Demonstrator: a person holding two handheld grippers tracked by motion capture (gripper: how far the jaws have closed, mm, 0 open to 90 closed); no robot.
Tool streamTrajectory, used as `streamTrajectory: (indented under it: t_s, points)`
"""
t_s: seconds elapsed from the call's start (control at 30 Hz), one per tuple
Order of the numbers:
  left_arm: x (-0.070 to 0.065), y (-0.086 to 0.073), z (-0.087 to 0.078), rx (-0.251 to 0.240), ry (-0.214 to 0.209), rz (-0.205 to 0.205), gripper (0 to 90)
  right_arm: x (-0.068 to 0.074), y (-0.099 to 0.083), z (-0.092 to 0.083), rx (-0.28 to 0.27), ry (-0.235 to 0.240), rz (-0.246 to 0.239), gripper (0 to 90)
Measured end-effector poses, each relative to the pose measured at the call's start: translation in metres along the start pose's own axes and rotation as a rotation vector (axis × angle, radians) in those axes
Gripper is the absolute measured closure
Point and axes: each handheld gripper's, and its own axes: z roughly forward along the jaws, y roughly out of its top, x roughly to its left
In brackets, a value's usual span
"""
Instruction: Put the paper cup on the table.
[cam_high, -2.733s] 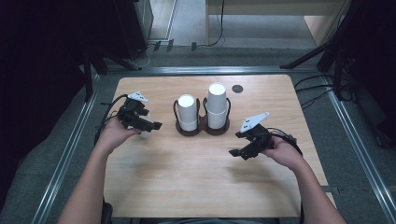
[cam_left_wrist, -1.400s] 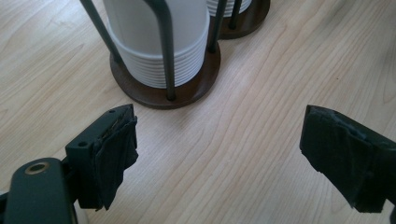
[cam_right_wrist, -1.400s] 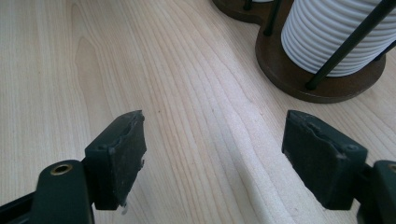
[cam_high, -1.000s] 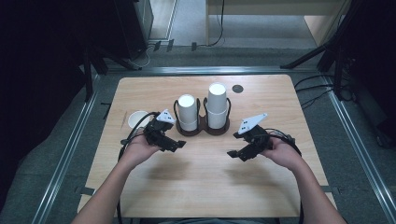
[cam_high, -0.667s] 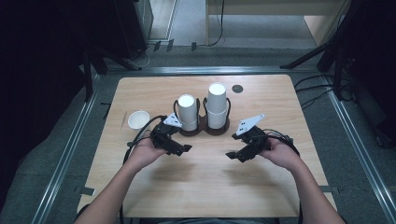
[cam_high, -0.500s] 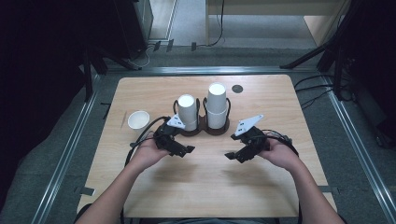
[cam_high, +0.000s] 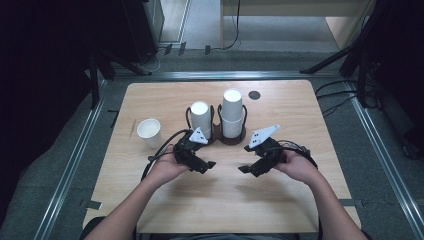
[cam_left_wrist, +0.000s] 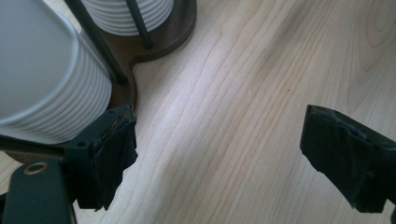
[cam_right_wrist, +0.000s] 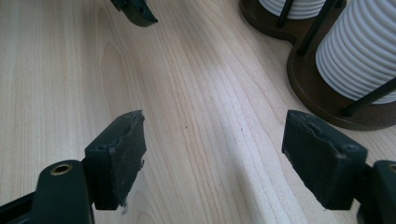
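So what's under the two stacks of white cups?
A dark wooden stand with thin black upright rods holds both cup stacks. Its base shows around them; the part beneath the cups is covered.

Both forearms come in from the near edge of the high view and angle inward; the left hand (cam_high: 167, 167) holds the left gripper (cam_high: 209, 165) low, its tips turned toward the other hand, jaws spread wide with nothing between them; the right hand (cam_high: 295, 165) holds the right gripper (cam_high: 244, 170) pointing back at it, jaws likewise wide apart and empty; the two tips sit near each other, apart.
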Motion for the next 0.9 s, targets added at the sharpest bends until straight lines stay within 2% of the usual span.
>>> streamTrajectory:
  t_s: [0.23, 0.4, 0.5, 0.9]
  points:
    - [-0.006, 0.004, 0.006, 0.003, -0.016, 0.017, 11.0, 0.004, -0.001, 0.001, 0.007, -0.003, -0.011, 21.6]
    - [-0.011, 0.006, 0.010, 0.011, -0.036, 0.065, 11.0, 0.006, -0.003, 0.001, 0.014, -0.009, -0.016, 21.6]
    - [-0.012, 0.008, 0.011, 0.013, -0.039, 0.077, 11.0, 0.007, -0.004, 0.001, 0.019, -0.012, -0.012, 21.6]
    - [-0.011, 0.007, 0.017, 0.036, -0.051, 0.074, 10.9, 0.007, -0.006, 0.002, 0.025, -0.015, -0.027, 21.6]
